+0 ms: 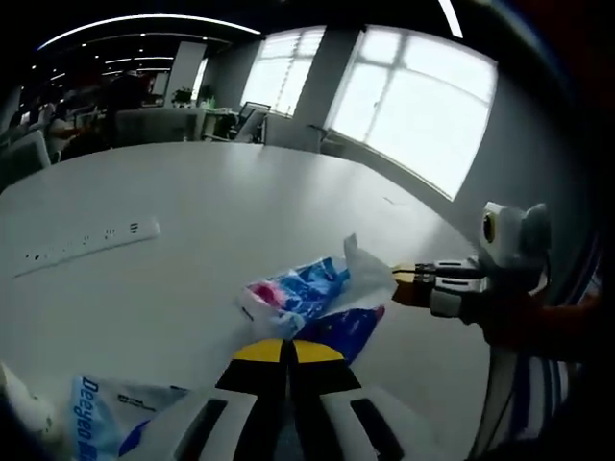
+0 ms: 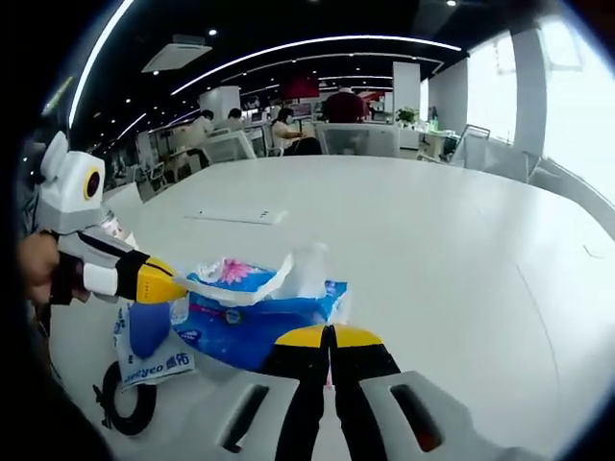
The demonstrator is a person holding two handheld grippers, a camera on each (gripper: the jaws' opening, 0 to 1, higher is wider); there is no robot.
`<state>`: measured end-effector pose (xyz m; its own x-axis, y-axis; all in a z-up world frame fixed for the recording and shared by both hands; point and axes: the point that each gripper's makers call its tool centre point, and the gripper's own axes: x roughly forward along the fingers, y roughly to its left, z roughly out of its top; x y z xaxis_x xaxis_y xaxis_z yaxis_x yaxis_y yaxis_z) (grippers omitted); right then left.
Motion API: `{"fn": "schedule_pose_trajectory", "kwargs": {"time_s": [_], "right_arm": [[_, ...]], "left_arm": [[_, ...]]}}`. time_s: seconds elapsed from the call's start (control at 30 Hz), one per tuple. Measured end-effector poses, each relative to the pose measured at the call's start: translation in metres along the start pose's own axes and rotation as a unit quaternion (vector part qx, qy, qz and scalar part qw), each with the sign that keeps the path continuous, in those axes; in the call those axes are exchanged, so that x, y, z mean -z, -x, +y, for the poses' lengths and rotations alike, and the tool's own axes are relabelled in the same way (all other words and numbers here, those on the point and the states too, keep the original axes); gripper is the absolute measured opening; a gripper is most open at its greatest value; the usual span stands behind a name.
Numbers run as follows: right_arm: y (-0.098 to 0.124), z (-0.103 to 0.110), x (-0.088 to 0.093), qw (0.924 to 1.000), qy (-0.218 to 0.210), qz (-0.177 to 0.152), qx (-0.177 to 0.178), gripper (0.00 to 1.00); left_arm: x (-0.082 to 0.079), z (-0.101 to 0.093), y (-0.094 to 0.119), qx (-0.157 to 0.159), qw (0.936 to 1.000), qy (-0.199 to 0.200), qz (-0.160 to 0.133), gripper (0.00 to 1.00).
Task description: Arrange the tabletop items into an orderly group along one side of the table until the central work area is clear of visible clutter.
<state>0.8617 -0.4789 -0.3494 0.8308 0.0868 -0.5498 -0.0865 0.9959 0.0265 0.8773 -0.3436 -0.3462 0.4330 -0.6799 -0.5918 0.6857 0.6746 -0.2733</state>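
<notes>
Two crinkly plastic packs (image 2: 255, 317) sit stacked near the table (image 2: 432, 250) edge, a third bag (image 1: 110, 413) just beside. Light, floppy and slippery, I'd guess, so pinch a loose edge. Left gripper (image 1: 285, 353) and right gripper (image 2: 330, 336) both pinch that film, jaws closed.
</notes>
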Motion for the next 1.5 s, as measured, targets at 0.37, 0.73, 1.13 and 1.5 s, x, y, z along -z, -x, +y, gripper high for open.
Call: {"fn": "schedule_pose_trajectory", "kwargs": {"time_s": [0.37,0.73,1.13,1.5], "right_arm": [[-0.01,-0.014,0.016,0.9996,-0.001,0.011,0.027,0.0],[-0.011,-0.029,0.025,0.999,-0.007,0.018,0.042,0.0],[-0.005,-0.031,0.031,0.9984,-0.003,0.019,0.054,0.0],[0.001,-0.025,0.031,0.9981,0.002,0.025,0.056,0.05]], "left_arm": [[0.008,0.002,-0.026,0.007,0.9998,-0.014,0.01,0.0],[0.013,-0.009,-0.035,0.027,0.9992,-0.026,0.012,0.0],[0.022,-0.012,-0.046,0.026,0.9983,-0.044,0.029,0.0],[0.026,-0.01,-0.045,0.014,0.9965,-0.073,0.037,0.03]]}}
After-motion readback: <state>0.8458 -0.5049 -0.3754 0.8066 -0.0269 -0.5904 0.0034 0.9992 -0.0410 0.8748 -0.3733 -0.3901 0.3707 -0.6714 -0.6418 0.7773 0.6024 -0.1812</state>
